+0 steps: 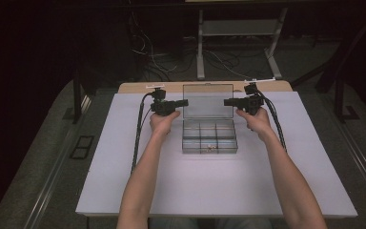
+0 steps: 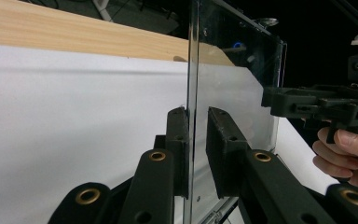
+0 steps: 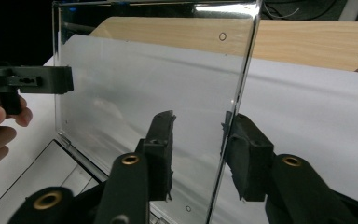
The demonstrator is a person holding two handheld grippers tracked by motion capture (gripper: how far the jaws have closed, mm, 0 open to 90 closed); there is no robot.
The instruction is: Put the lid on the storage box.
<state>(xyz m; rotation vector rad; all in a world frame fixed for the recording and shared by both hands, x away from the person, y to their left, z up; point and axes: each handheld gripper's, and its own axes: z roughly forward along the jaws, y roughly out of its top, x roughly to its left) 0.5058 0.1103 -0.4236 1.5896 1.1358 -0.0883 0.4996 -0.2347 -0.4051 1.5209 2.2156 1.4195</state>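
Am straddling upright clear lid [image 1: 208, 100] of box [image 1: 209, 136]: left gripper [image 2: 196, 140] narrow, right gripper [image 3: 199, 140] wide, neither clamping.

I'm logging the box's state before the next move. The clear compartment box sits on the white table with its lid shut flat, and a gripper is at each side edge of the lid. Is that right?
Not quite: the lid is open and stands upright behind the compartment box, as the high view shows. The rest holds: the left gripper and right gripper each straddle a side edge of the lid, on the white table.
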